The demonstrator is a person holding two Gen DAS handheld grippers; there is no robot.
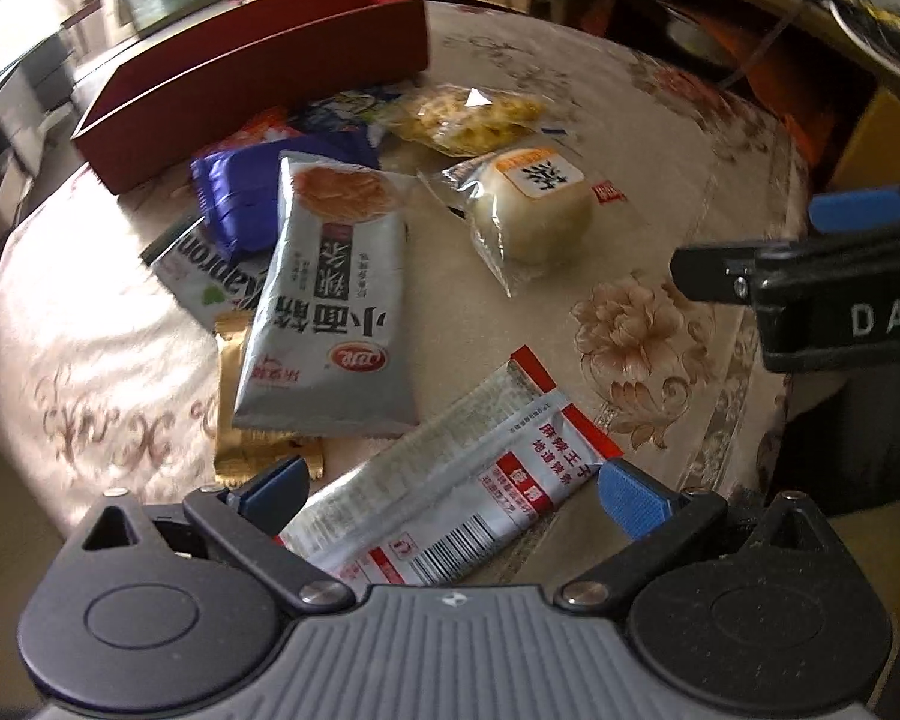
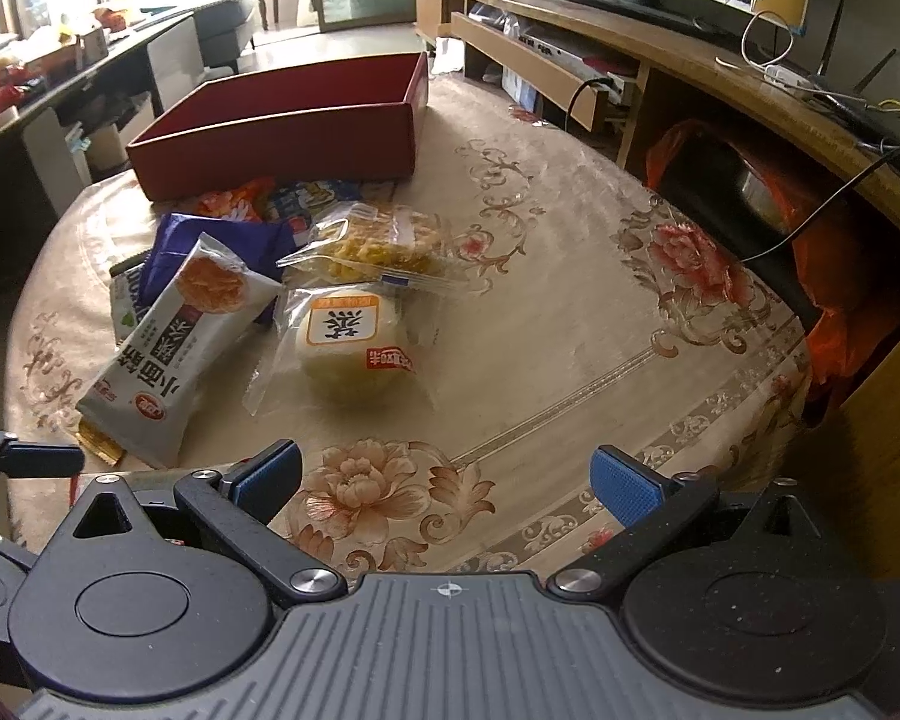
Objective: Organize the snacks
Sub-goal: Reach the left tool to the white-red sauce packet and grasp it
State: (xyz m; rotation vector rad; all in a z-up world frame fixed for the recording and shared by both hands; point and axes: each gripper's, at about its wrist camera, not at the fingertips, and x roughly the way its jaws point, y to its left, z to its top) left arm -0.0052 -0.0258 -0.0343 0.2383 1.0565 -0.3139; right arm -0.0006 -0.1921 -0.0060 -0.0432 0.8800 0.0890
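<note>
A dark red box (image 1: 258, 69) stands at the back of the round table, also in the right wrist view (image 2: 282, 132). Several snack packets lie in front of it: a grey cracker bag (image 1: 330, 294) (image 2: 174, 348), a wrapped pale pastry (image 1: 534, 204) (image 2: 354, 354), a clear bag of yellow snacks (image 1: 468, 114) (image 2: 378, 246), a blue packet (image 1: 246, 198) (image 2: 210, 240) and a gold packet (image 1: 240, 438). My left gripper (image 1: 450, 495) is open, its fingers either side of a red and white packet (image 1: 450, 492). My right gripper (image 2: 447, 480) is open and empty over the tablecloth, near the pastry.
The table wears a beige floral cloth (image 2: 570, 300). A wooden TV stand (image 2: 660, 60) with cables and a monitor runs along the right. An orange bag (image 2: 810, 252) sits under it. My right gripper shows at the right edge of the left wrist view (image 1: 810, 276).
</note>
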